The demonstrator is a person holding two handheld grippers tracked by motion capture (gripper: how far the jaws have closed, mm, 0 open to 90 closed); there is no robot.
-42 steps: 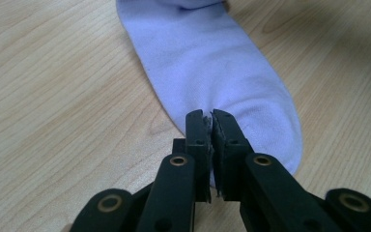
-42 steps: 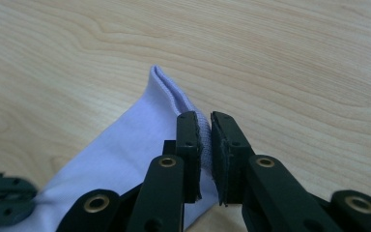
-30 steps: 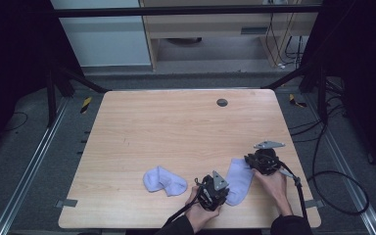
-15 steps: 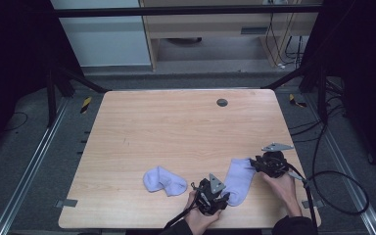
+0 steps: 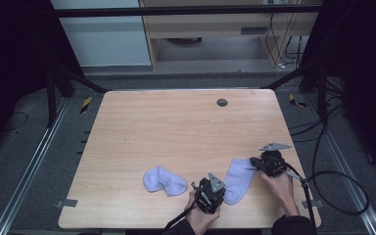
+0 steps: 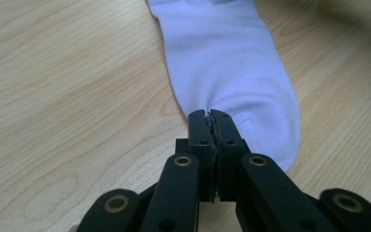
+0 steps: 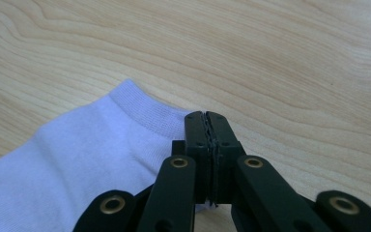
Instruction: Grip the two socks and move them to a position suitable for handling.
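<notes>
Flat sock (image 5: 239, 180) lies near the table's (image 5: 176, 132) front-right edge, betw. the two grippers. L gripper (image 5: 214, 192) is at its toe end; in the left gripper view (image 6: 211, 116) the jaws are pressed together after just closing, tips right at the toe edge. Whether they've pinched fabric is hard to tell, since the tips hide the contact spot. R gripper (image 5: 255, 163) sits at the cuff end; its own view (image 7: 206, 117) shows the jaws likewise just closed tight at the ribbed cuff corner, w/ the sock edge running under them, pinch not visible. 2nd sock (image 5: 164, 181), crumpled, lies just left of the L gripper, apart from it. Hands are partly cut off at the bottom of the high view. Sock's top end is cropped in the left gripper view.
</notes>
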